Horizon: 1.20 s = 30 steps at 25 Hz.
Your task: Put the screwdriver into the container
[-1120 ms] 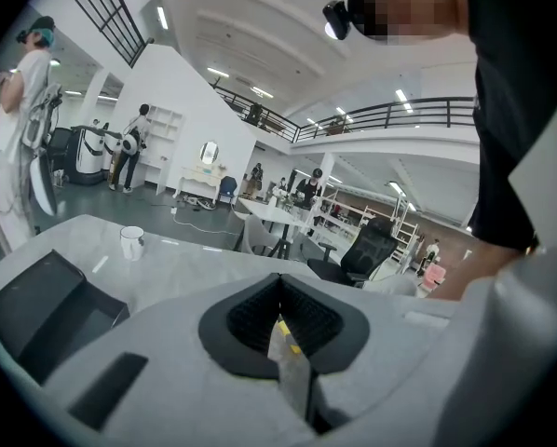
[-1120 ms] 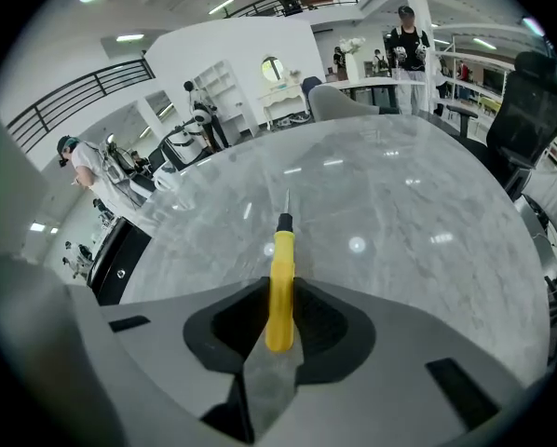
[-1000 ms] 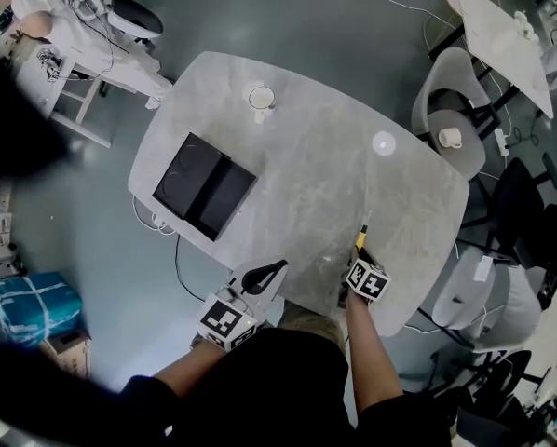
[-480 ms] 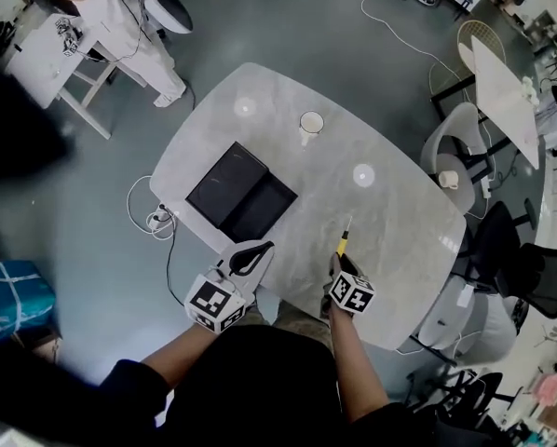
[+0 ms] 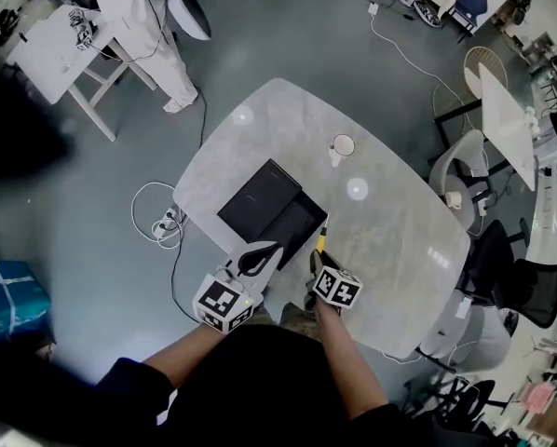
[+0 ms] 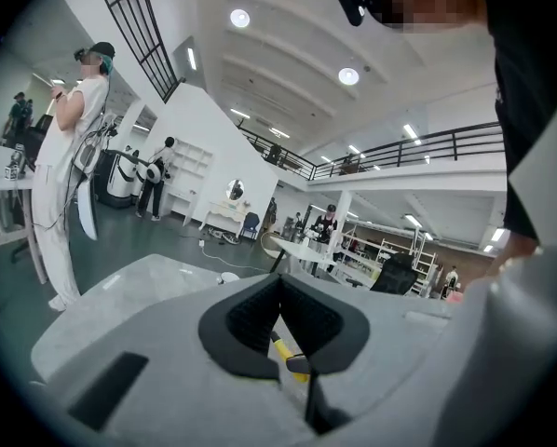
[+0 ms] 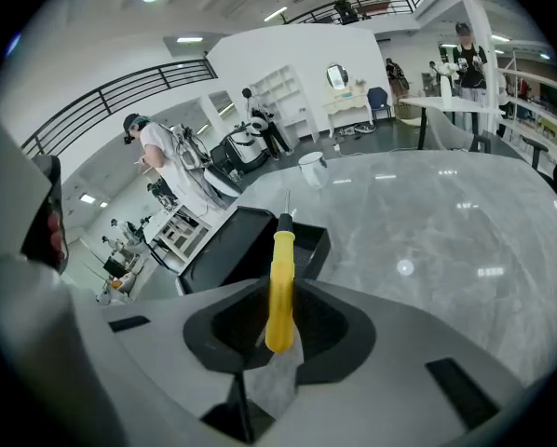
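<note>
Head view: screwdriver, judged light, rigid and smooth-handled, is clamped by its yellow handle in the right gripper, just beside the black container. Left gripper view: left gripper is closed on nothing. Right gripper view: the screwdriver's long axis runs forward along the jaws, tip toward the container.

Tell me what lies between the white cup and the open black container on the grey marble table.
Nothing: the head view shows bare table between white cup and black container.
</note>
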Each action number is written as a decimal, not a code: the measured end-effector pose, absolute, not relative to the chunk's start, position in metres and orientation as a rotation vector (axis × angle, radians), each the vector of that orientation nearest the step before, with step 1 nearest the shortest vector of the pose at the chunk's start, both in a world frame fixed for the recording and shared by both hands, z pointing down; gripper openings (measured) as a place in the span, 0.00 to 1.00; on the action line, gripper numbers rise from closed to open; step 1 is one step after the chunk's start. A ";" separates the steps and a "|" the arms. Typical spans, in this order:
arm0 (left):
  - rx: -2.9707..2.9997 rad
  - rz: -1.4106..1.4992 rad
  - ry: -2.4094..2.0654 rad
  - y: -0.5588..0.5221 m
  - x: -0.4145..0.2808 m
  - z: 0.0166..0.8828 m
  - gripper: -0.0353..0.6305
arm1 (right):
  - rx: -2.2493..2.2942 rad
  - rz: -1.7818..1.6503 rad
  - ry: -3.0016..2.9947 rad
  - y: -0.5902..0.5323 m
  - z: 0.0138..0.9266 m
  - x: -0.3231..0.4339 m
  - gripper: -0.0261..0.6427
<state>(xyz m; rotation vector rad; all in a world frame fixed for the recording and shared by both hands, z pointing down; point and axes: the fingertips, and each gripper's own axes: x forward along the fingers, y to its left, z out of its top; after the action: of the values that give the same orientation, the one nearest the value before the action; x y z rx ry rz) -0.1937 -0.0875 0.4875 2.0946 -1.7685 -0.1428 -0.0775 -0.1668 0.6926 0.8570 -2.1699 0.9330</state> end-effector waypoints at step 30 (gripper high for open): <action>2.059 -0.111 -1.677 -0.060 -0.290 0.527 0.08 | 1.067 1.233 -1.843 -0.149 0.793 -0.170 0.16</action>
<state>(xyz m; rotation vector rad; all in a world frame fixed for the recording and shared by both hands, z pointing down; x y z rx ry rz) -0.2902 -0.0597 0.5265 2.0585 -1.6766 -0.1112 -0.1696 -0.1493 0.7927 1.0669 -1.8434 1.2333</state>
